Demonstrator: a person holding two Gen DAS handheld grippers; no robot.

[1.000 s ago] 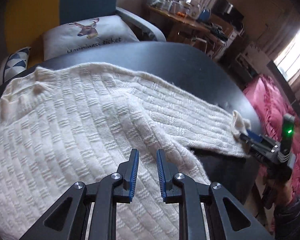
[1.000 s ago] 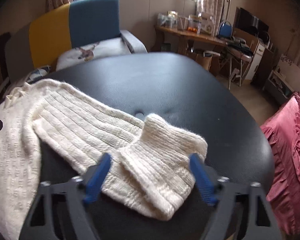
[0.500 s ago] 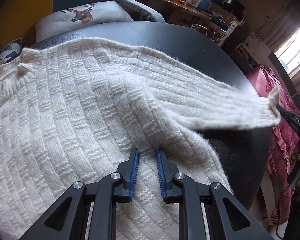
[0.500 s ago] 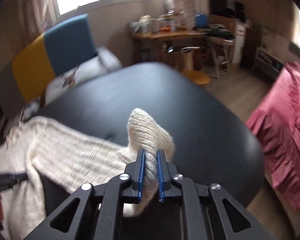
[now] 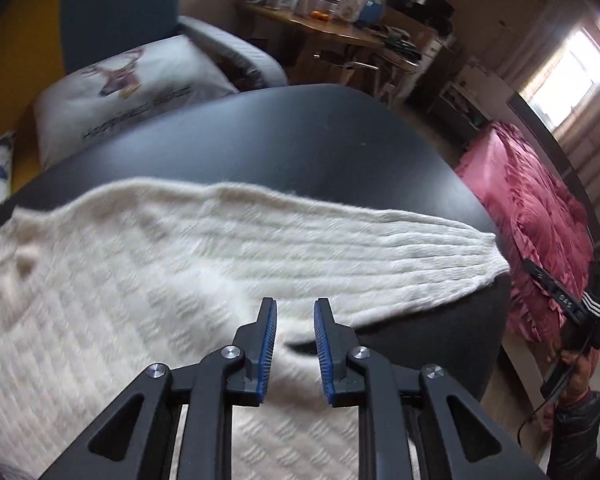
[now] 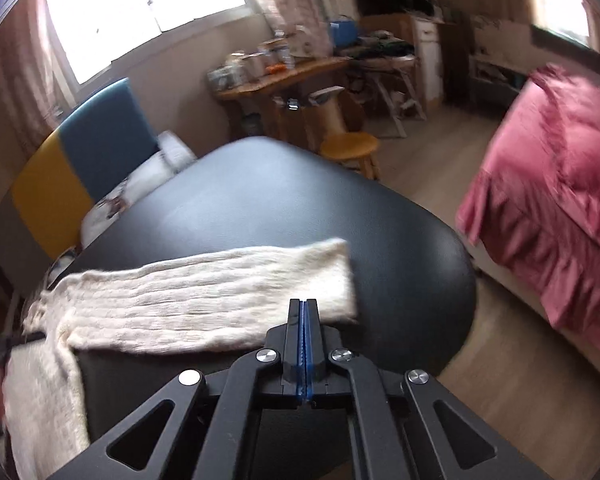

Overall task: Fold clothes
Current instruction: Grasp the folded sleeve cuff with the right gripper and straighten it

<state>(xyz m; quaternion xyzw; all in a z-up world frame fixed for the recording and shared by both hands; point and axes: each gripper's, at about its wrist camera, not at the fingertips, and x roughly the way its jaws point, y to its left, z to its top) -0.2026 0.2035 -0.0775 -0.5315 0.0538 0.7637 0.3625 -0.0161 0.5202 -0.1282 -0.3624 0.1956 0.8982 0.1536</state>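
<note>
Since a second ago the sleeve (image 6: 228,300) has been drawn out straight across the black table (image 6: 300,200); before, it lay bunched with its cuff folded back. The right gripper (image 6: 304,320) has shut completely, its blue pads meeting with no wool visible between them, and the cuff now lies flat just beyond its tips. The left gripper (image 5: 295,320) has just been opening a little; its jaws stand slightly apart above the sweater (image 5: 100,320), nothing pinched between them, where the sleeve joins the body.

The cream knit sweater covers the near left part of the table, its body hanging over the near edge in the right wrist view. The sleeve reaches toward the table's rounded right edge, the cuff ending close to it. The far half of the table is bare.

Beyond the table stand a yellow and blue armchair (image 5: 100,20) with a deer cushion (image 5: 128,88), a round wooden stool (image 6: 350,148) and a cluttered wooden desk (image 6: 280,76). A pink bedspread (image 6: 560,200) sits to the right across open floor.
</note>
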